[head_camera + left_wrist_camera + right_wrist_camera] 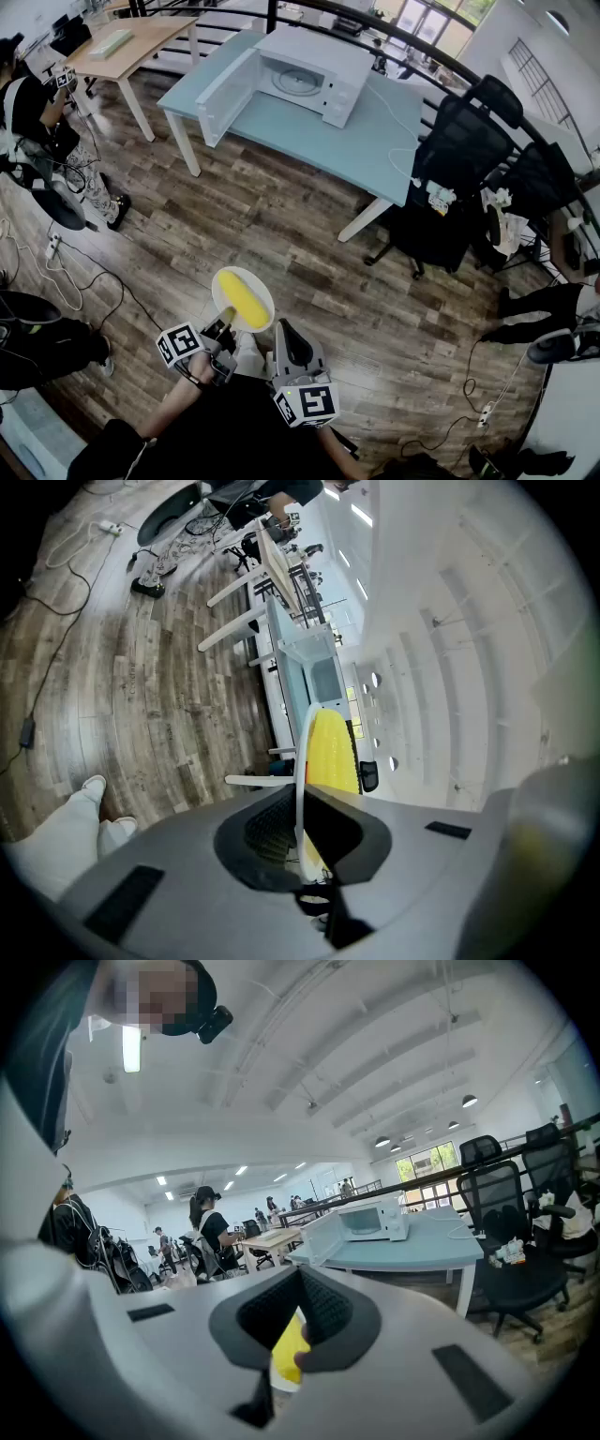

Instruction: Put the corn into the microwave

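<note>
Your left claw (224, 325), angled a little downward, pinches the rim of the plate (266, 292) carrying the corn (242, 298). Your right claw (285, 328) sits nearly level just beside it, pressed together.

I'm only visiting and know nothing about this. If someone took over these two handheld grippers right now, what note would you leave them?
Left gripper: shut on the rim of the white plate, which carries the corn.
Right gripper: jaws together, gripping nothing, close beside the plate.
Microwave: on the blue table across the wooden floor, door open.
Done: corn is lifted on its plate.
Left: walk over and set the corn inside the microwave.
</note>
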The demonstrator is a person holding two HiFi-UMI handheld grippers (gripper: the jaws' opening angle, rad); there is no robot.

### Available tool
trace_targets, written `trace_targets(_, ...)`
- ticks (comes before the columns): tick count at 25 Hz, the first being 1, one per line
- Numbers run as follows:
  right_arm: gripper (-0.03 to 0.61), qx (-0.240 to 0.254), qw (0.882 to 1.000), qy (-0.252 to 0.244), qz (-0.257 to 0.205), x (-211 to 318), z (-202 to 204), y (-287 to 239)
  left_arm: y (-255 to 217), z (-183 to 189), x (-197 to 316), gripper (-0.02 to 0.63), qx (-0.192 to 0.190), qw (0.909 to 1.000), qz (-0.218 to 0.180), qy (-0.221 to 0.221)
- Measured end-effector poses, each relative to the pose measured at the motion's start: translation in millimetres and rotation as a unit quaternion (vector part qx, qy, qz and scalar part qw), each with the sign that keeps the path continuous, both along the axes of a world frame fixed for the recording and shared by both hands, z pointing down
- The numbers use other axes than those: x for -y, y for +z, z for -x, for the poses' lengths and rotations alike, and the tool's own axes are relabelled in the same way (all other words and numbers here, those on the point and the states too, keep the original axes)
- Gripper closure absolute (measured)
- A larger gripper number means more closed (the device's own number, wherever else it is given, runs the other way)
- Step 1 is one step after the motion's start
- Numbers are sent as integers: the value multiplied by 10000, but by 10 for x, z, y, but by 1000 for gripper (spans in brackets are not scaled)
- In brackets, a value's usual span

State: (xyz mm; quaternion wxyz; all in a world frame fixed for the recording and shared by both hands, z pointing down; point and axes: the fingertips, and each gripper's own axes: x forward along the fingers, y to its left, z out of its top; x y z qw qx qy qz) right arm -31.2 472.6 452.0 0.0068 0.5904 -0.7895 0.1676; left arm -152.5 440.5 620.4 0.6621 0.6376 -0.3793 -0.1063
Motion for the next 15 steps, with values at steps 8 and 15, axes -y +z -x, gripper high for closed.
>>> trace_targets(8,569,-53,10000,-42,-14,4,151,-20,-43,97,6,597,-31,10000,-29,28)
trace_targets(15,569,-109,9999,-37,25,20,345,36,-30,245,52,597,-34,9999,-79,97)
